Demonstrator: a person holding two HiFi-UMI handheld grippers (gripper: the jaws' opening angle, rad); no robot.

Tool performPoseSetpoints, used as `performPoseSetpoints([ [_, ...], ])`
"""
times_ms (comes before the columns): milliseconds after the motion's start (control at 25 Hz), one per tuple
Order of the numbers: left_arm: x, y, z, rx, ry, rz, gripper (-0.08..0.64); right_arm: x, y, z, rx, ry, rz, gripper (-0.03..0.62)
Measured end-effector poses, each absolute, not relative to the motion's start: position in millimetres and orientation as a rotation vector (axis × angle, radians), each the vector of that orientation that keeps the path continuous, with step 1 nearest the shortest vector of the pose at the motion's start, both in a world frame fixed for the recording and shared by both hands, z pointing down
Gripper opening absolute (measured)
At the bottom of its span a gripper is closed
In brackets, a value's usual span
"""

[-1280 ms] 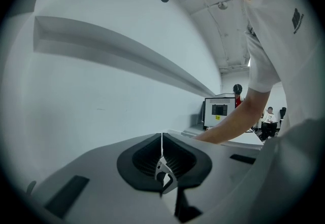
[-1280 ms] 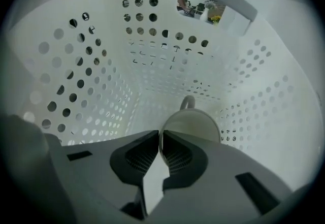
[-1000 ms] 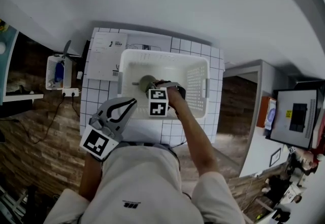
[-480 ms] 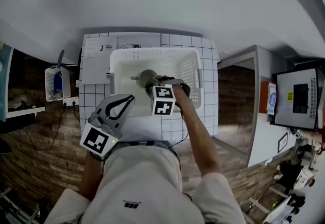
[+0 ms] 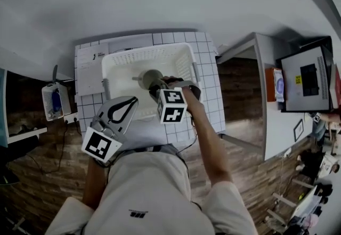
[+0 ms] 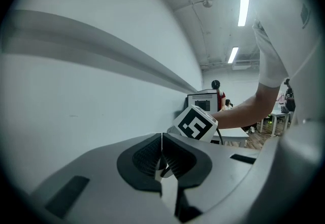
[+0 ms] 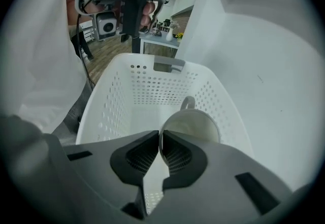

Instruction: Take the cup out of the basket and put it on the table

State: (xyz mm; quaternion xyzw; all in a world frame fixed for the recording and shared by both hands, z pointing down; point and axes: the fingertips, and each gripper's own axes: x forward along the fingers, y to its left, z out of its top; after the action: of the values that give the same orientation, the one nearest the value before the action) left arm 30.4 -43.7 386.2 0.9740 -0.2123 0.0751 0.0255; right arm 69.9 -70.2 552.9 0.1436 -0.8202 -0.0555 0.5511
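White basket (image 7: 152, 91) walls are seen around the cup (image 7: 195, 126), whose rim is pinched by the right claw (image 7: 160, 146) (handle on the far side). The left claw (image 6: 161, 154) is pressed together, empty.

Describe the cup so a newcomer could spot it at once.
On the white tiled table stands a white perforated plastic basket. Within its walls is the pale round cup with a loop handle, its rim pinched by the right gripper; nothing else shows in the basket.
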Motion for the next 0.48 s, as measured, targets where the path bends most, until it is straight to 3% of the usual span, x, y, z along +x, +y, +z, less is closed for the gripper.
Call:
performPoseSetpoints([
  [480,54.3,-29.9,381.9,3.051,-0.531,0.205,0.015,95.8,-48.5,506.4,0.471,-1.946,-0.160,0.034],
])
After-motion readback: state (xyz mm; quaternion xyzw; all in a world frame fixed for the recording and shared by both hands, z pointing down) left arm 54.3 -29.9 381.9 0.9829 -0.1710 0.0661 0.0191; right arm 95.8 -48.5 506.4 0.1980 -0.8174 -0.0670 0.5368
